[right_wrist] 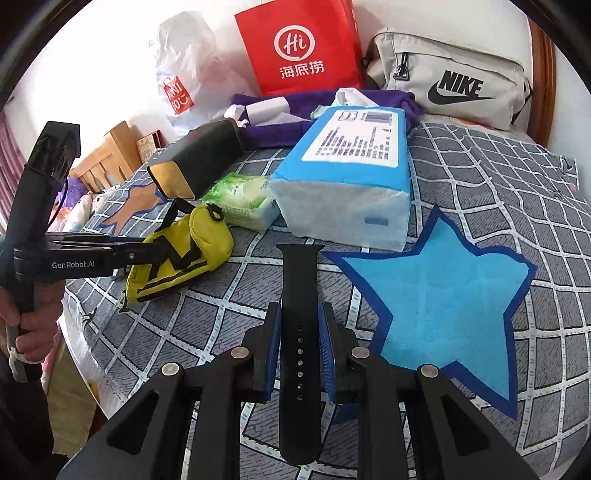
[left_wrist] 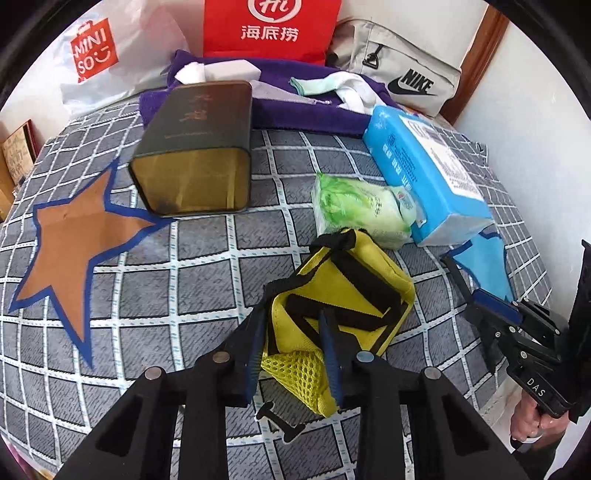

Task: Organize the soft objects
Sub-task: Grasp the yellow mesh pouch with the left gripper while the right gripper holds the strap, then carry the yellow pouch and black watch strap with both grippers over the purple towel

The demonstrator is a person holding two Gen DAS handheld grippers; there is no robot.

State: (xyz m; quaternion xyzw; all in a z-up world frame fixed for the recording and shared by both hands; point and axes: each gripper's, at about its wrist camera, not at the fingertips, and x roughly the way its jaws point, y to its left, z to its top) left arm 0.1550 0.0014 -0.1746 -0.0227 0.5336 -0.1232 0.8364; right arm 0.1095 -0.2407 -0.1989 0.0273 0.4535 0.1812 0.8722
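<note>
A yellow pouch with black stripes lies on the grey checked bedsheet. My left gripper is shut on its near mesh end, with both blue pads against the fabric. In the right wrist view the same left gripper clamps the yellow pouch from the left. My right gripper is shut on a black watch strap, which sticks out forward over the sheet, just left of a blue paper star. A brown paper star lies at the left of the bed.
A dark tin, a green tissue pack and a large blue tissue pack lie beyond the pouch. Behind them are a purple towel, a red bag, a white Miniso bag and a grey Nike bag.
</note>
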